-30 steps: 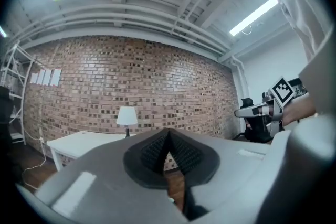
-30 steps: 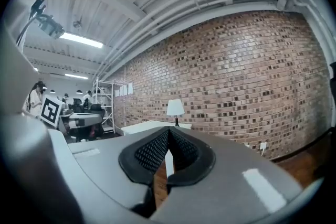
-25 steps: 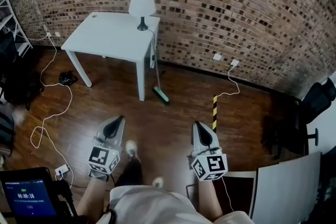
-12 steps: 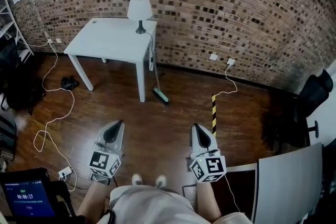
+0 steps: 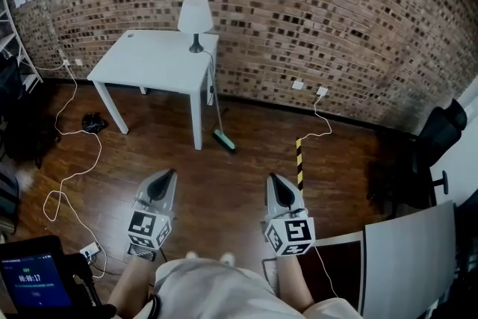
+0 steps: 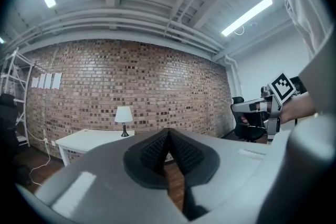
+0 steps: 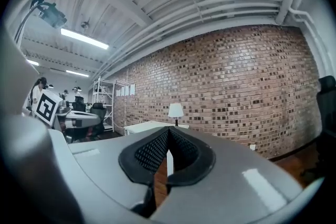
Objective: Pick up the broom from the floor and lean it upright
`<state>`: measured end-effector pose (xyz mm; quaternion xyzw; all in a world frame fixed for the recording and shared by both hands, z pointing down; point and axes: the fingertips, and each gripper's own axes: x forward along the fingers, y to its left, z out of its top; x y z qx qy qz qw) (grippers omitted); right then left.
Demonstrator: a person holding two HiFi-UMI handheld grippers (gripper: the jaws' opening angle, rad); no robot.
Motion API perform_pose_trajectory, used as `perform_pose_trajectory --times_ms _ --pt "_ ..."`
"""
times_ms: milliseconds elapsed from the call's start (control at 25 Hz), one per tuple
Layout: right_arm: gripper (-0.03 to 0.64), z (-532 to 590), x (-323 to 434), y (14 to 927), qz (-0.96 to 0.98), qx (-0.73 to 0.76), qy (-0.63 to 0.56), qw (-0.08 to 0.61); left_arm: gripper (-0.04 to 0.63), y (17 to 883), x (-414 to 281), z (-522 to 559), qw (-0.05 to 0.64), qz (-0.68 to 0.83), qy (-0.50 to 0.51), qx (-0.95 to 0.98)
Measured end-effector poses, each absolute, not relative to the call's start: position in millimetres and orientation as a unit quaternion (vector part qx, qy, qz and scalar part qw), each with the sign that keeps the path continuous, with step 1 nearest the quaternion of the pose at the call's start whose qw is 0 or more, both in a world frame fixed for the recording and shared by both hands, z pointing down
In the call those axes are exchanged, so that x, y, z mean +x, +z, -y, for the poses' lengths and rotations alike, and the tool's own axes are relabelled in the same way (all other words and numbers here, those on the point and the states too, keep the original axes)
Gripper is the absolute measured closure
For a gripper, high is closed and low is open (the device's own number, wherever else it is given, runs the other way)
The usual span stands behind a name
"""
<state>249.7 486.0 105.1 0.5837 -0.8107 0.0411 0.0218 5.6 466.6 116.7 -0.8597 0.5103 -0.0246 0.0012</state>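
The broom [image 5: 218,110] stands upright in the head view, its thin handle leaning on the right side of the white table [image 5: 149,60] and its green head [image 5: 224,141] on the wooden floor. Both grippers are held level, well short of it, over the floor in front of the person. My left gripper [image 5: 166,174] [image 6: 168,131] is shut with nothing in it. My right gripper [image 5: 273,178] [image 7: 168,128] is also shut and empty. The broom cannot be made out in either gripper view.
A white lamp [image 5: 195,15] stands on the table by the brick wall. White cables [image 5: 75,160] trail over the floor at left, near a black object [image 5: 93,122]. A yellow-black strip [image 5: 299,160] lies to the right. An office chair [image 5: 433,153] and a white panel [image 5: 407,258] are at right.
The person's feet have drawn back under the body and the view has shifted slightly. Both grippers sit a little higher in the picture, still shut. The broom has not moved.
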Motion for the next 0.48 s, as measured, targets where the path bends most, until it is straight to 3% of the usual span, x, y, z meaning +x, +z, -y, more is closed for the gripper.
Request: perform_pose_trajectory --times_ms 480 --pt "0.606 -482.5 240.6 108.8 0.809 0.586 0.029 0.038 0.597 121.2 7.1 -457.9 0.008 -0.511 -0.033 -0.859"
